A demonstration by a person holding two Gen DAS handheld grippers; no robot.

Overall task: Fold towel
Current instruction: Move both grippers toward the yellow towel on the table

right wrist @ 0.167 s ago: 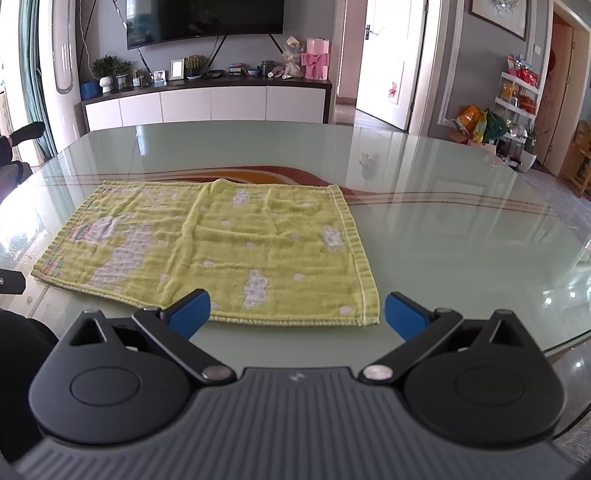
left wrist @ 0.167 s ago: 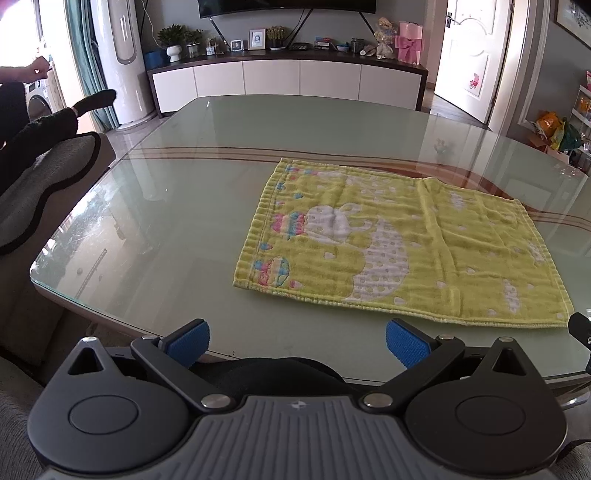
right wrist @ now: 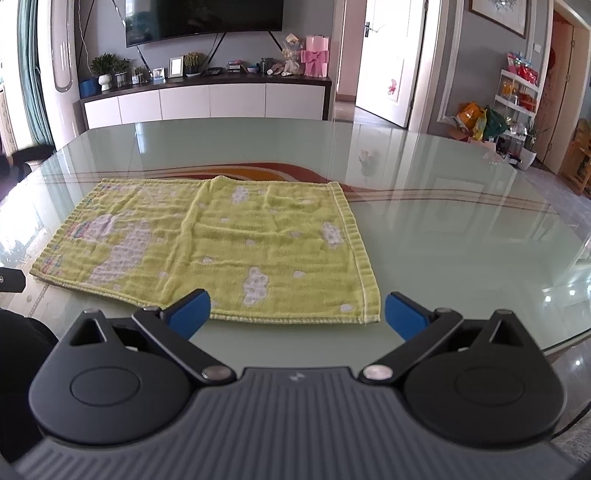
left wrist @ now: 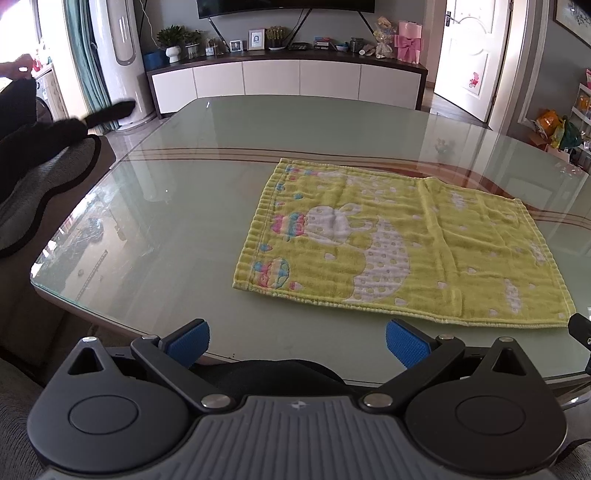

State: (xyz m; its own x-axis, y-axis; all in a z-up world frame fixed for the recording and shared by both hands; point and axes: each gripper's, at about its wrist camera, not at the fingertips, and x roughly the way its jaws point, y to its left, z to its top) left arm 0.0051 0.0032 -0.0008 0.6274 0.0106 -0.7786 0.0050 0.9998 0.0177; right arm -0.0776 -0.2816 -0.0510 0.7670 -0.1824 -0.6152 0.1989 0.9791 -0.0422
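- Filling most of both views, a large pale green glass tabletop (left wrist: 258, 155) with rounded corners and a brown-and-orange curved stripe across it carries the only loose thing on it.
- Behind the tabletop's far edge, a long white-fronted sideboard with a dark top (right wrist: 207, 98) stands against the wall, with small plants, picture frames and a pink gift box with a bow (right wrist: 316, 55) on it; a dark television screen (right wrist: 203, 16) hangs above.
- A rectangular yellow-green terry towel with a white elephant print and pale clouds (left wrist: 399, 243) lies spread flat in a single layer near the tabletop's near edge, its long side running along that edge, with a slight ridge across its middle.
- The left gripper, black with blue ribbed pads (left wrist: 297, 341), hangs over the tabletop's near edge, its fingers spread wide with nothing between them, off to the side of the towel's elephant end and not touching it.
- The right gripper, of the same black-and-blue build (right wrist: 297, 314), sits just short of the towel's near hem by its plain-end corner (right wrist: 371, 317), fingers equally wide and empty; whether a pad brushes the hem I cannot tell.
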